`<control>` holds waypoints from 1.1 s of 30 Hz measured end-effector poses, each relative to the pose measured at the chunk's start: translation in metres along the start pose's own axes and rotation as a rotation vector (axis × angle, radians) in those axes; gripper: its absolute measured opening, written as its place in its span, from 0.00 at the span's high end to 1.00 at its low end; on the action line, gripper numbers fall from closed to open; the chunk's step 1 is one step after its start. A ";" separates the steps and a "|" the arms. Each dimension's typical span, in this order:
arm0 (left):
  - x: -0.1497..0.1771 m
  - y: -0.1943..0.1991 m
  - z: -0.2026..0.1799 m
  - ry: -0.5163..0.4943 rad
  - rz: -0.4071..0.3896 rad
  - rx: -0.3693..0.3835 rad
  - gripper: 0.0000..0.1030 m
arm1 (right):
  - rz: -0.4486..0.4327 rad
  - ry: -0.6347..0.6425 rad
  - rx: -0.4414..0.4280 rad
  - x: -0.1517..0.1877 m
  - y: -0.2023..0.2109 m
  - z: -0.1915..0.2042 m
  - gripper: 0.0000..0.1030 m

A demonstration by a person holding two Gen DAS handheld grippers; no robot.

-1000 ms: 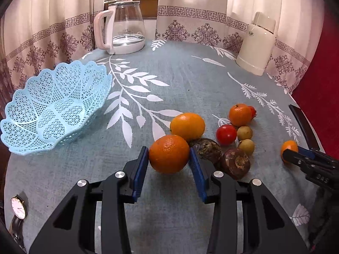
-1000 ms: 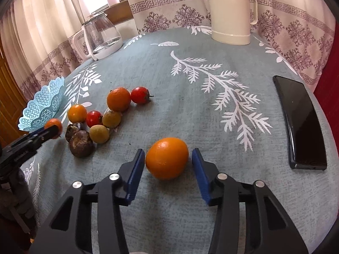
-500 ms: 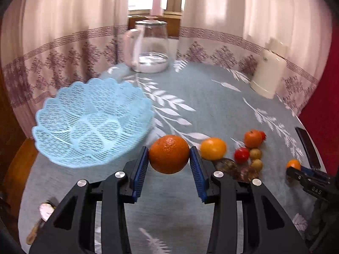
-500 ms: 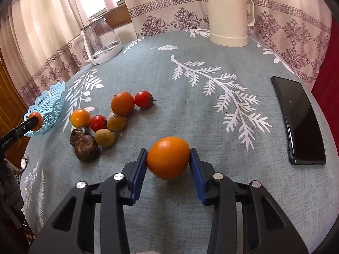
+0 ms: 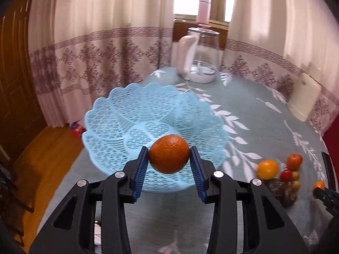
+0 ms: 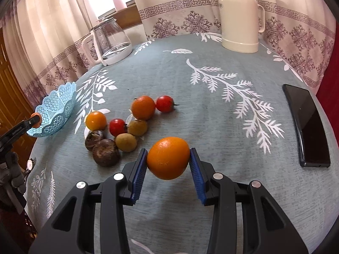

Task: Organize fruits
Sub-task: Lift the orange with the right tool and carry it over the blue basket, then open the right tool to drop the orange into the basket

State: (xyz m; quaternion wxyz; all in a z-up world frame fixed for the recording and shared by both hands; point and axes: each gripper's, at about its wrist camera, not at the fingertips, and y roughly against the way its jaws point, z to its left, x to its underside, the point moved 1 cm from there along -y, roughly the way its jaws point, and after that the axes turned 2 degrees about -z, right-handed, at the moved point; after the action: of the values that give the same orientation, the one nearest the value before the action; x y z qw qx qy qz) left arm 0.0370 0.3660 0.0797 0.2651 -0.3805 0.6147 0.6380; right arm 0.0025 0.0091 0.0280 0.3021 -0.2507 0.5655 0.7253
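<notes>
We hold one fruit in each gripper. Our left gripper (image 5: 169,158) is clamped on a dark orange (image 5: 169,154), its blue pads (image 5: 141,170) pressing the fruit's two sides. The orange hangs above the near rim of the blue basket (image 5: 131,116), clear of the mesh. It is nearly round, slightly wider than tall, with its long axis running across from pad to pad; we cannot tell where its stem end points.

Our right gripper (image 6: 168,160) grips a lighter orange (image 6: 168,158) the same way, lifted off the cloth (image 6: 211,127). This one is a little oval, its long axis also lying across between the pads, tilted slightly down to the right.

The rest of the fruit sits in a loose cluster on the cloth to the left of the right gripper: a small yellow-orange citrus (image 6: 95,120), a mandarin (image 6: 143,107), two red tomatoes (image 6: 164,103), two tan fruits (image 6: 126,142) and two brown ones (image 6: 106,152), most of them touching. The basket stands at the table's left edge, well apart from the cluster.

Behind are a glass kettle (image 6: 110,42) and a cream flask (image 6: 240,19); a phone (image 6: 307,127) lies at the right.
</notes>
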 end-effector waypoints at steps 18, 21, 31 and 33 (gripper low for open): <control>-0.025 0.042 0.033 0.033 -0.135 -0.089 0.15 | -0.056 0.140 -0.173 -0.041 -0.003 0.110 0.61; -0.029 0.050 0.038 0.030 -0.158 -0.108 0.09 | -0.052 0.160 -0.234 -0.052 -0.011 0.142 0.61; -0.041 0.075 0.072 0.116 -0.206 -0.122 0.07 | 0.016 0.238 -0.336 -0.053 -0.053 0.242 0.61; -0.042 0.078 0.078 0.133 -0.211 -0.120 0.07 | 0.030 0.246 -0.333 -0.051 -0.061 0.253 0.61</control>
State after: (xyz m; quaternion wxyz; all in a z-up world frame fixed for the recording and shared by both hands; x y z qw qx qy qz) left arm -0.0139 0.4401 0.1558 0.2662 -0.4995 0.5482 0.6157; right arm 0.0763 0.2577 0.0831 0.1746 -0.3754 0.4741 0.7771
